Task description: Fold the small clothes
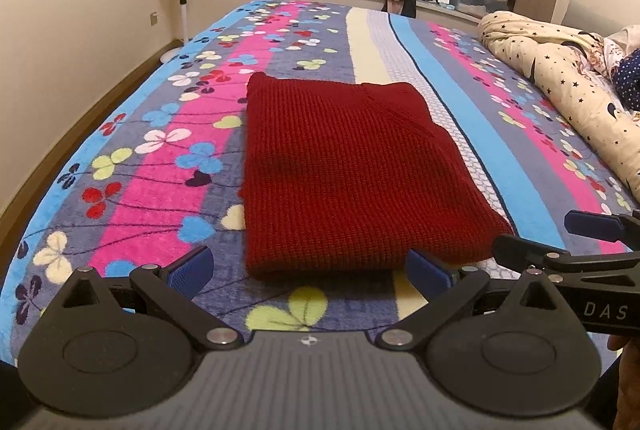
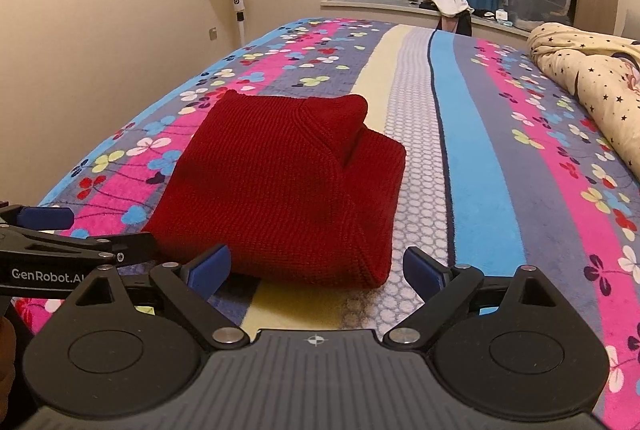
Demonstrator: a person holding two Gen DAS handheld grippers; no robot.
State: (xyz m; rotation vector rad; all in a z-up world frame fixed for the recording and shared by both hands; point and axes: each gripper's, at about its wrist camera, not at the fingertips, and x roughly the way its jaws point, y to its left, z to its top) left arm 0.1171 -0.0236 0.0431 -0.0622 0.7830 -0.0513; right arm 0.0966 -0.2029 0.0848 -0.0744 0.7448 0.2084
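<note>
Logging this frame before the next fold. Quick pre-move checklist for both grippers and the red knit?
1. Left gripper open, holding nothing: ok.
2. Right gripper open, holding nothing: ok.
3. Red knit garment lying folded on the floral blanket: ok.
4. Near hem reachable in front of both grippers: ok.
5. Star-print quilt lies apart from the garment: ok.
6. Fingers touching the fabric: cannot tell.

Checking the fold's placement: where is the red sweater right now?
The red sweater lies folded on the floral blanket, centred in both wrist views just beyond the open hand-held grippers, left of the star-print quilt.
</note>
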